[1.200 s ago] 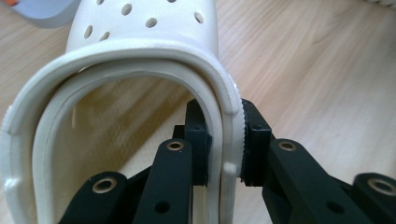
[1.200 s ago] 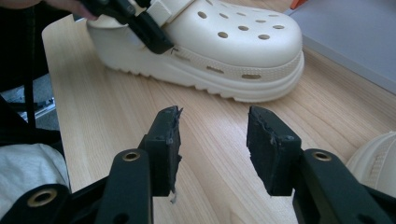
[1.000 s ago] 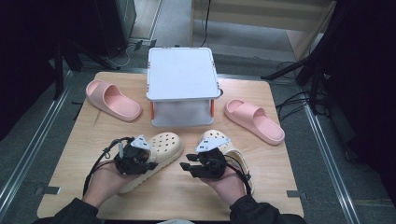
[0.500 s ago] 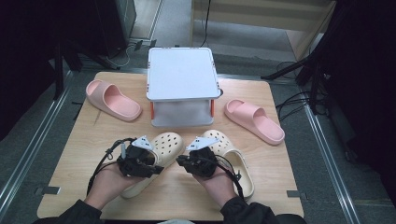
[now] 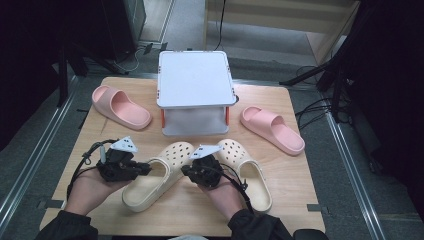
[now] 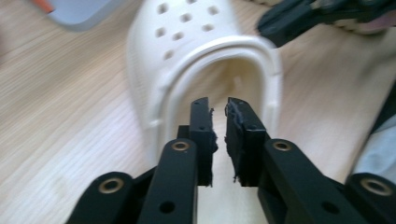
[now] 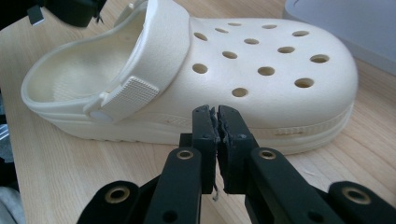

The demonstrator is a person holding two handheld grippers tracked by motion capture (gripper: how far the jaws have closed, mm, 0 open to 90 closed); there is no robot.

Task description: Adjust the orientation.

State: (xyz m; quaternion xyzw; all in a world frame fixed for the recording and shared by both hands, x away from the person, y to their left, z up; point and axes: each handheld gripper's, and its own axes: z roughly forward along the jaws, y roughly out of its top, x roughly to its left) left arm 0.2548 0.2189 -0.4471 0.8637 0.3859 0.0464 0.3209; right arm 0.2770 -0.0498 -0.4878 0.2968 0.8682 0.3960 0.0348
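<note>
Left clog (image 5: 155, 175) angled across front middle of table (image 5: 295, 175), hemmed between left tool (image 5: 146, 167) and right tool (image 5: 186, 171). Right clog (image 5: 247, 172) just beside right tool, blocking way to the right. White stand (image 5: 196, 92) at centre back; open shelf gap under top. Pink slippers (image 5: 120, 106) (image 5: 272, 129) flanking stand. Bare wood at front-left corner, front edge and far right strip.

Light wooden bench (image 5: 280, 100) on grey carpeted floor (image 5: 190, 25). Metal rails (image 5: 30, 165) along left and right edges. Pale wooden furniture (image 5: 285, 20) beyond the far edge. Black cables (image 5: 315, 107) off the far right corner. Dark surroundings either side.
</note>
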